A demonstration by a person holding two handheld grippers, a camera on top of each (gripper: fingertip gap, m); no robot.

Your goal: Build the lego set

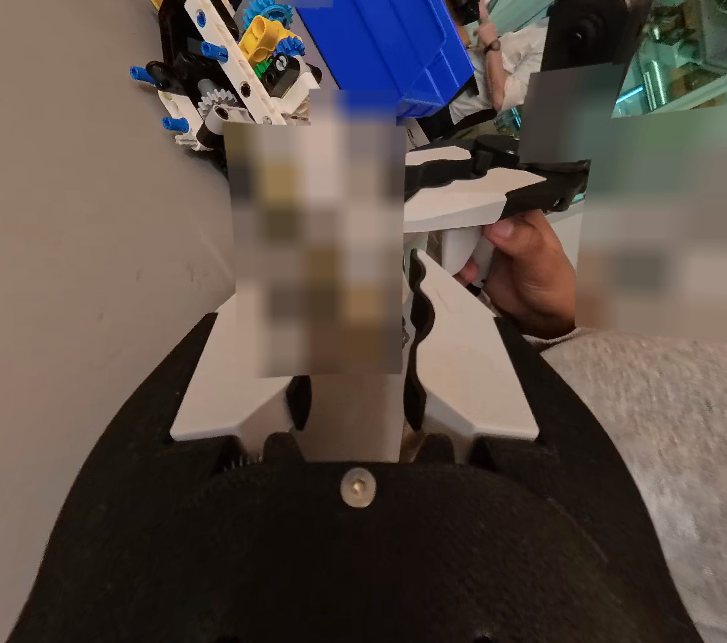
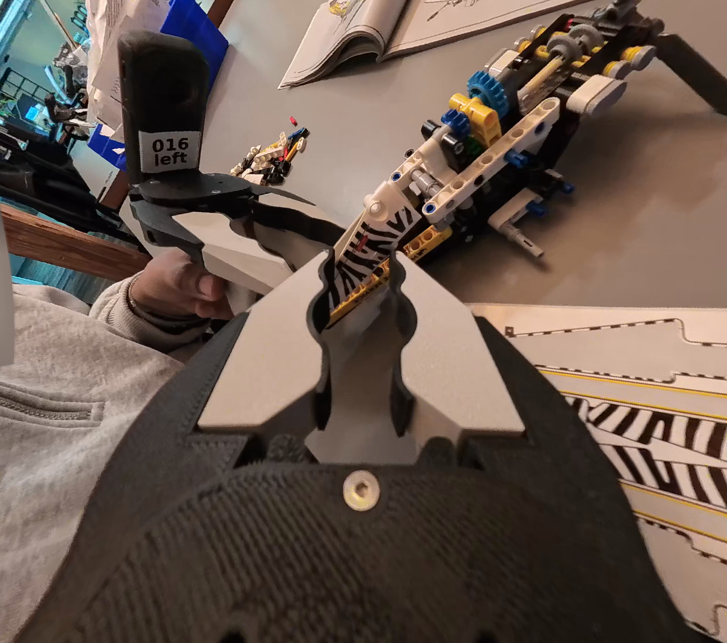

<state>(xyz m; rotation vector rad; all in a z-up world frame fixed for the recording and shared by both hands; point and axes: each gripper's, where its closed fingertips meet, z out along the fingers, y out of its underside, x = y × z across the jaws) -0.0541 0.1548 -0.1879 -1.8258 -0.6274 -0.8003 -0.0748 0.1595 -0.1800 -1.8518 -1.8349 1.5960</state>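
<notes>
The lego model (image 2: 484, 160) lies on the grey table (image 2: 590, 262), a long frame of white beams with blue gears, yellow parts and blue pins. Its tail (image 2: 373, 242) is a black-and-white striped panel on a yellow beam. My right gripper (image 2: 362, 264) is shut on that tail. My left gripper (image 2: 322, 219) comes in from the left, one fingertip at the tail. In the left wrist view the model (image 1: 220, 53) is at the upper left. There the left gripper (image 1: 326, 282) has its fingers apart, and a blur patch hides the gap. The right gripper (image 1: 452, 183) reaches in from the right.
An open instruction booklet (image 2: 373, 14) lies at the back. A pile of loose pieces (image 2: 267, 160) sits left of the model, and a striped sticker sheet (image 2: 629, 427) lies to the near right. A blue bin (image 1: 373, 14) stands behind the model. A black stand leg (image 2: 692, 73) is at the model's far end.
</notes>
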